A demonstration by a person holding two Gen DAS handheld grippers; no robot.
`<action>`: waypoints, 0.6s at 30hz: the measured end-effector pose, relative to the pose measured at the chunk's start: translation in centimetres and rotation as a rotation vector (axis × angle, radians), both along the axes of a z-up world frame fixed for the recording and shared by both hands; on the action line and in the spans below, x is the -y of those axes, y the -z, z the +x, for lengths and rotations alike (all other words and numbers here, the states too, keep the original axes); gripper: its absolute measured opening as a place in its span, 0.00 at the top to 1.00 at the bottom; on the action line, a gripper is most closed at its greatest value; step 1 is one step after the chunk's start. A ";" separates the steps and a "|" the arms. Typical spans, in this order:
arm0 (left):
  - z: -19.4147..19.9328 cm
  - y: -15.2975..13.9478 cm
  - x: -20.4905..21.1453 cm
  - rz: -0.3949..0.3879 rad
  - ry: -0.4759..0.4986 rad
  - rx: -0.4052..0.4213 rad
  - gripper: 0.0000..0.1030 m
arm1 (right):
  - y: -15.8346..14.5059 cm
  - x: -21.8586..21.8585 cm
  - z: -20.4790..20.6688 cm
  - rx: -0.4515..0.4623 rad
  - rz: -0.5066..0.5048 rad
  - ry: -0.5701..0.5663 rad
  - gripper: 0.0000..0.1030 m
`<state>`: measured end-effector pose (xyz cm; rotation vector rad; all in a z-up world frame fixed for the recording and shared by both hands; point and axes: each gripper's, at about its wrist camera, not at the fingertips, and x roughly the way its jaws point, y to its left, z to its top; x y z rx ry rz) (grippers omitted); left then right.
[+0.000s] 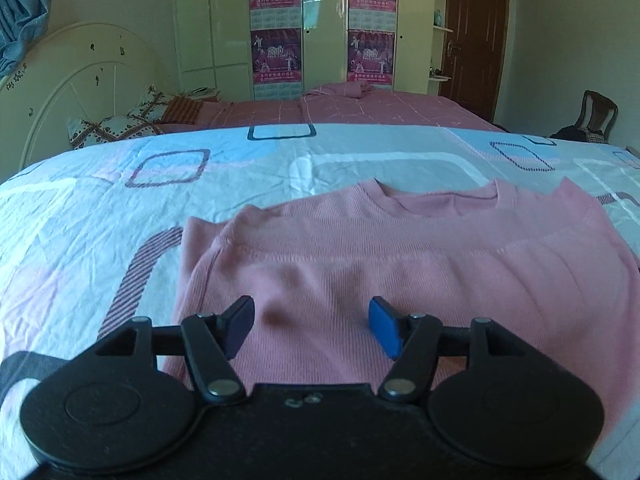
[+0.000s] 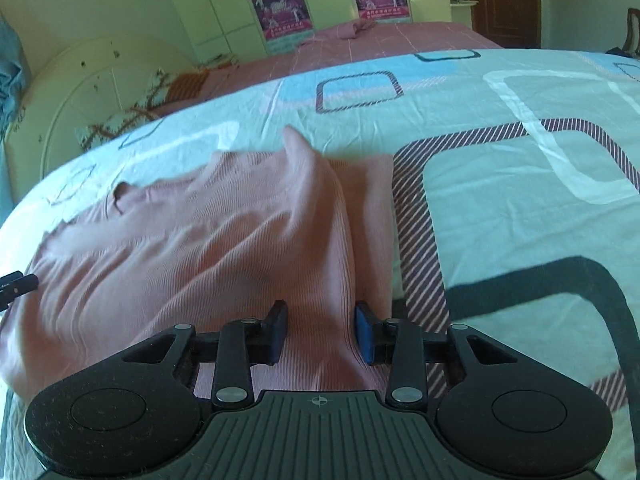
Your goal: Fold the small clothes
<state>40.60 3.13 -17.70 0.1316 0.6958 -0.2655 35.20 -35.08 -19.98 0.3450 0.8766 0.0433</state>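
Note:
A pink knit sweater [image 1: 400, 248] lies spread on the patterned bedsheet [image 1: 80, 220], its neckline toward the far side. My left gripper [image 1: 312, 326] hovers over the sweater's near part, open, with only flat cloth below the gap between its blue pads. In the right wrist view the sweater [image 2: 180, 240] is rumpled, and a raised ridge of it runs up from between my right gripper [image 2: 321, 332]. Those jaws stand narrow and the fold fills the gap, so the pads press on it. A dark tip of the left gripper [image 2: 16, 284] shows at the left edge.
The bedsheet [image 2: 500, 200] stretches wide to the right of the sweater. Behind it stands a second bed with a pink cover [image 1: 360, 110], pillows [image 1: 116, 124] and a cream headboard [image 1: 80, 80]. A wardrobe [image 1: 320, 20], a brown door [image 1: 476, 40] and a chair [image 1: 596, 114] line the far wall.

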 end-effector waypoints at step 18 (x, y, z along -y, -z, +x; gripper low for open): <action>-1.8 -1.2 0.2 -0.013 -0.038 0.007 0.32 | -3.9 -0.4 -4.6 0.106 -0.084 0.069 0.86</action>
